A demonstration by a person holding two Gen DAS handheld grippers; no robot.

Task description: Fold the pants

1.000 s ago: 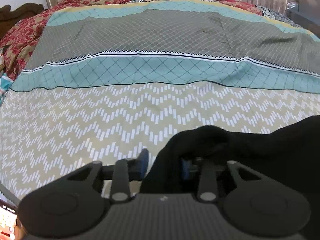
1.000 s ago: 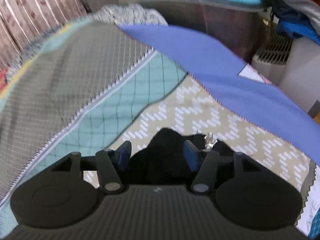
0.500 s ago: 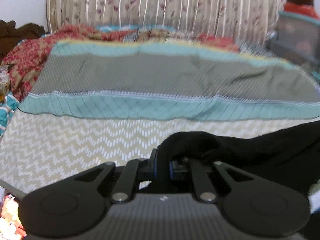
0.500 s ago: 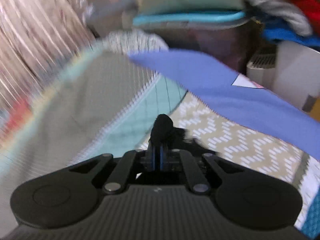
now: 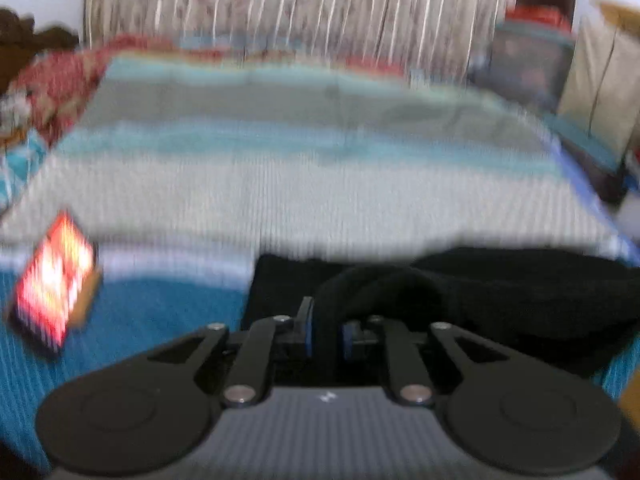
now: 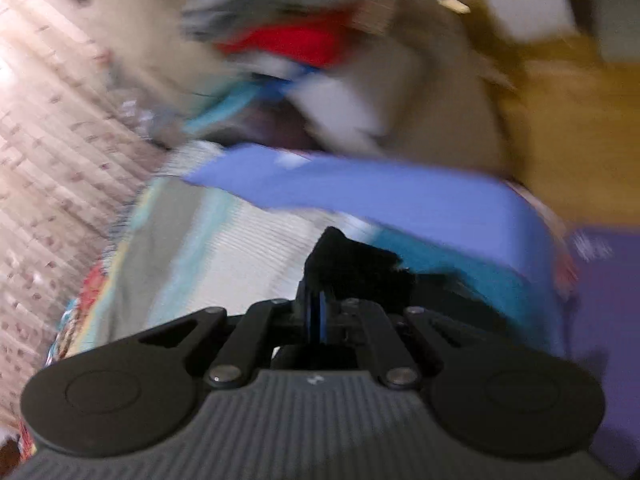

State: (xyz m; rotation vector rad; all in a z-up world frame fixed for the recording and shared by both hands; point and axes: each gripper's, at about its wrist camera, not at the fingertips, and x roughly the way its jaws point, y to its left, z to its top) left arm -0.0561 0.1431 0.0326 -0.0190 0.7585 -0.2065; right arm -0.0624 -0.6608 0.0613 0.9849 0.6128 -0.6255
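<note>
The black pants (image 5: pixel 520 292) hang low in the left wrist view, stretching from the gripper to the right over the patterned bedspread (image 5: pixel 304 184). My left gripper (image 5: pixel 326 334) is shut on a bunched edge of the pants. In the right wrist view my right gripper (image 6: pixel 318 312) is shut on another black bunch of the pants (image 6: pixel 356 268), held above the bed. Both views are blurred by motion.
A phone with a bright red screen (image 5: pixel 54 280) lies at the bed's near left on a blue cloth. Curtains (image 5: pixel 304 8) hang behind the bed. A blue sheet edge (image 6: pixel 380 196) and piled clothes (image 6: pixel 296 40) lie to the right of the bed.
Both grippers closed on the pants, then lifted and pulled back toward the near edge of the bed. The bed now looks farther away and the phone has come into view.
</note>
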